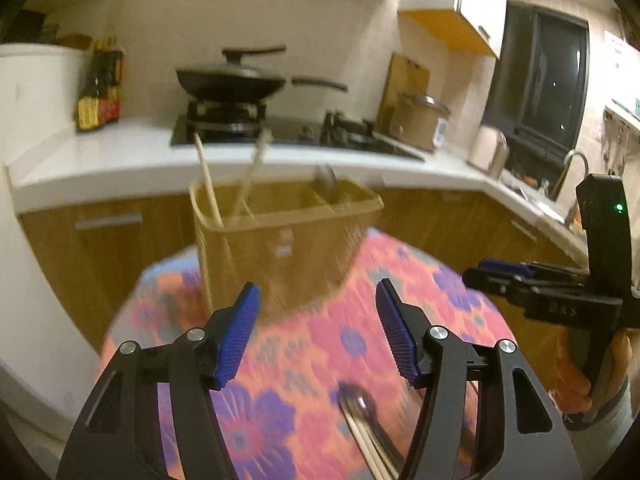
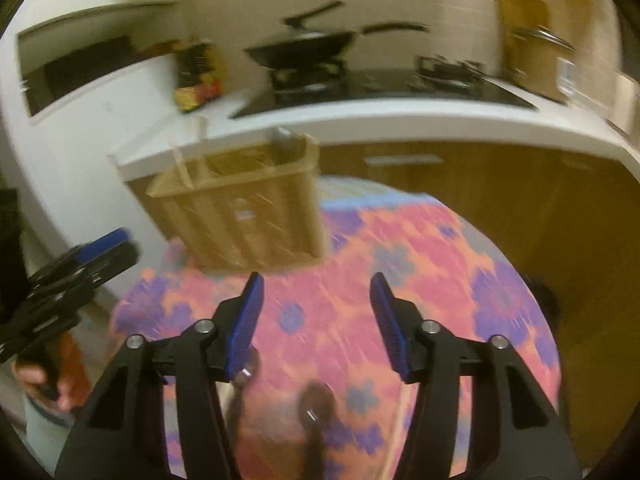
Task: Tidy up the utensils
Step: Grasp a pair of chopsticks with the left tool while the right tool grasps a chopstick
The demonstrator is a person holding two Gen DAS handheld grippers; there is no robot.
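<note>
Utensils [image 1: 370, 432] lie on the floral bench [image 1: 304, 344] beneath the left gripper [image 1: 318, 332], whose fingers are apart and empty; the right gripper [image 2: 316, 324] is likewise spread. The slatted caddy [image 1: 280, 240] stands ahead. Both views blur, so a hasty grab could miss or scatter them.

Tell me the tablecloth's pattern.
Pink-orange tablecloth with purple flowers; clearest in the left wrist view.

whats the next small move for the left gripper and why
Probably lower the open left gripper onto the spoon lying on the floral tablecloth just below its fingers. It holds nothing, and the utensil holder ahead already holds chopsticks.
</note>
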